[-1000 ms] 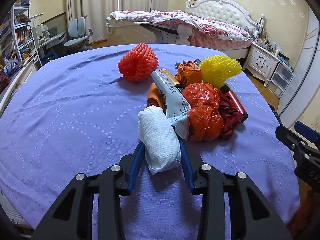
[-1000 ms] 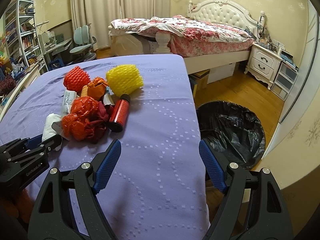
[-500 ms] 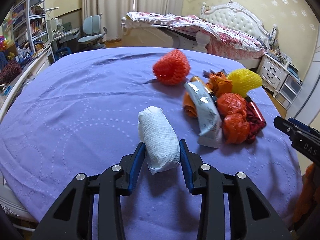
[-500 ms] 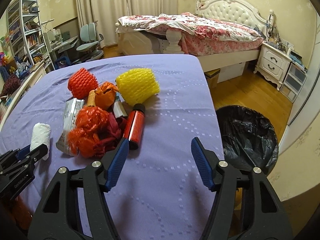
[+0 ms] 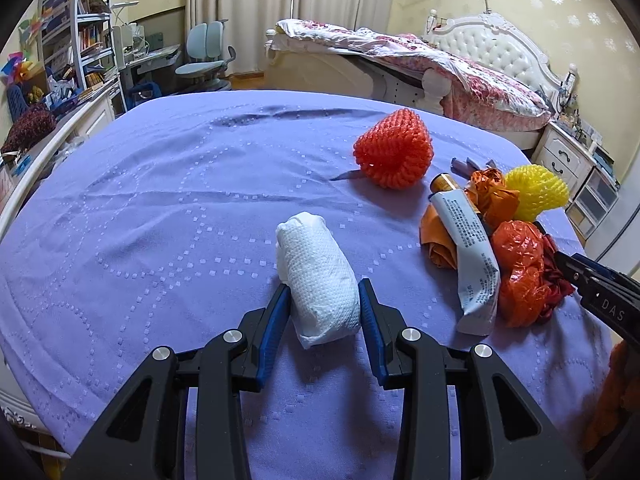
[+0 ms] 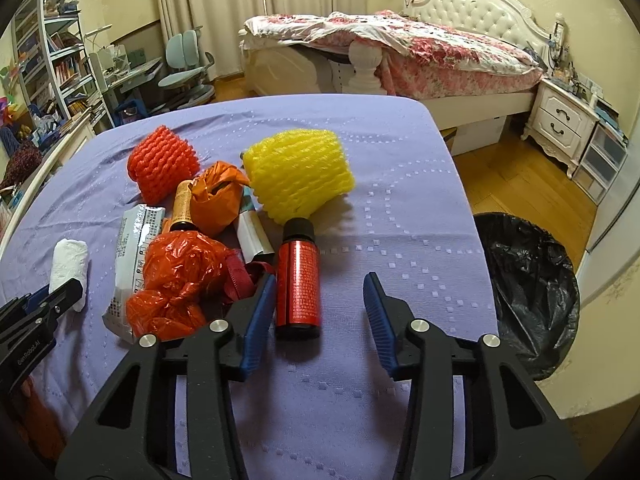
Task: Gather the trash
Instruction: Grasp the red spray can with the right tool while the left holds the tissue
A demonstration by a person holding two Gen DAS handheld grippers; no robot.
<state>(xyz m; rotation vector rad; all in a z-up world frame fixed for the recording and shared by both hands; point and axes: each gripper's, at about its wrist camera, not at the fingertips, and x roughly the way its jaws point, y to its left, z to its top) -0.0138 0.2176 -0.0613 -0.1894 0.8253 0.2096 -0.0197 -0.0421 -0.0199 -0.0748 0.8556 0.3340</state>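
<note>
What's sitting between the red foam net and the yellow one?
A crumpled orange bag lies between the red foam net and yellow foam net, shown in the right wrist view.

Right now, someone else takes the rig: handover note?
Left gripper: shut on the white paper wad, pulled away from the pile.
Right gripper: jaws closing around the red bottle, not yet gripped.
On the purple cloth: red foam net, yellow foam net, orange bags, tube.
Black-lined bin is right of the table. Nothing visibly binned; everything remains.
</note>
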